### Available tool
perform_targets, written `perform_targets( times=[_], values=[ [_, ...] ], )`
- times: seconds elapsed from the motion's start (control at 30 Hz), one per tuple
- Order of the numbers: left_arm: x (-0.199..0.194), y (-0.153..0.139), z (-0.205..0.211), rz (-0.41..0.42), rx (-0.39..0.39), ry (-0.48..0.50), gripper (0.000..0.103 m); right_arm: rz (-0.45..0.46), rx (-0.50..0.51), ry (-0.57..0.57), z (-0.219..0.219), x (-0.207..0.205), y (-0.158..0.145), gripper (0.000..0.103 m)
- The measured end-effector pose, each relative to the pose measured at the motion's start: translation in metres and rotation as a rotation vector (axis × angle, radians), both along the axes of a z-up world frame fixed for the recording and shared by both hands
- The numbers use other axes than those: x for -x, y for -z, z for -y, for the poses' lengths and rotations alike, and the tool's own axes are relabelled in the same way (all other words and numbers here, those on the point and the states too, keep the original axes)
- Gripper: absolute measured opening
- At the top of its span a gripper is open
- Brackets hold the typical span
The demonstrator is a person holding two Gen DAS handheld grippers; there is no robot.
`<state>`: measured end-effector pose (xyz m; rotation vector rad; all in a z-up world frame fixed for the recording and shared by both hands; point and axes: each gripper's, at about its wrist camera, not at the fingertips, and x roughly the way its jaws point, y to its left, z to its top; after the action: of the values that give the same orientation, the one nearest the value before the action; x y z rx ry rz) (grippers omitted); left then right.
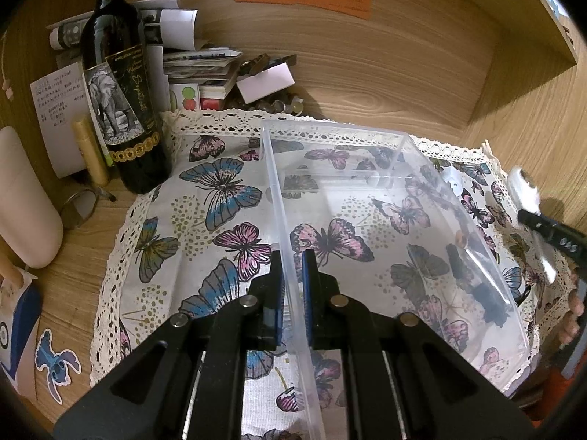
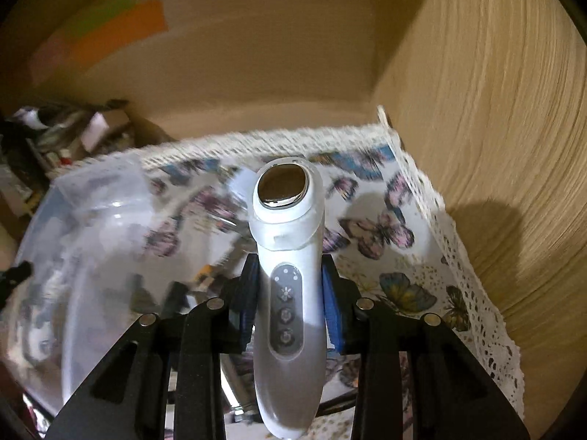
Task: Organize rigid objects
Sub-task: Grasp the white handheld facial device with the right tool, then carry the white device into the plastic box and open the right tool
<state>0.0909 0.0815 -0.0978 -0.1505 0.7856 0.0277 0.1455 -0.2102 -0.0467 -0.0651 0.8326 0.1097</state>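
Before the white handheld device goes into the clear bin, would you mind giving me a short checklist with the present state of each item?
1. Right gripper clamped on the white device at its button panel: ok.
2. Left gripper pinching the clear bin wall, steadying it: ok.
3. Bin interior free of other objects: ok; only the butterfly cloth shows through.
4. Device directly above the bin opening: cannot tell; the right wrist view is blurred.
5. Wine bottle apart from the bin: ok.
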Motion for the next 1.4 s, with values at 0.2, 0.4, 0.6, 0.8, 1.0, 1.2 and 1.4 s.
perform_targets(
  times=[0.2,0.4,0.6,0.8,1.0,1.2,1.4],
  values=[
    [0.0,0.0,0.0,0.003,0.001,0.001,0.009,0.09,-0.02,-0.078,-0.022,0.014,-0.031,0.029],
    [0.001,0.0,-0.001,0.008,0.0,0.005,0.009,0.135,-0.06,-0.185,-0.053,0.021,-0.046,0.029],
    [0.001,0.0,-0.001,0.013,0.004,0.011,0.01,0.129,-0.072,-0.289,-0.087,0.026,-0.045,0.029],
    [0.001,0.0,-0.001,0.021,0.002,0.016,0.01,0.081,-0.075,-0.357,-0.112,0.023,-0.032,0.029],
    [0.002,0.0,-0.002,0.024,0.005,0.017,0.01,0.006,-0.069,-0.409,-0.131,0.017,-0.015,0.029],
    [0.002,0.0,-0.001,0.025,0.004,0.018,0.01,-0.066,-0.041,-0.45,-0.145,0.011,0.001,0.029],
    [0.002,0.0,-0.001,0.025,0.004,0.017,0.01,-0.118,-0.011,-0.472,-0.154,0.009,0.014,0.029]
  ],
)
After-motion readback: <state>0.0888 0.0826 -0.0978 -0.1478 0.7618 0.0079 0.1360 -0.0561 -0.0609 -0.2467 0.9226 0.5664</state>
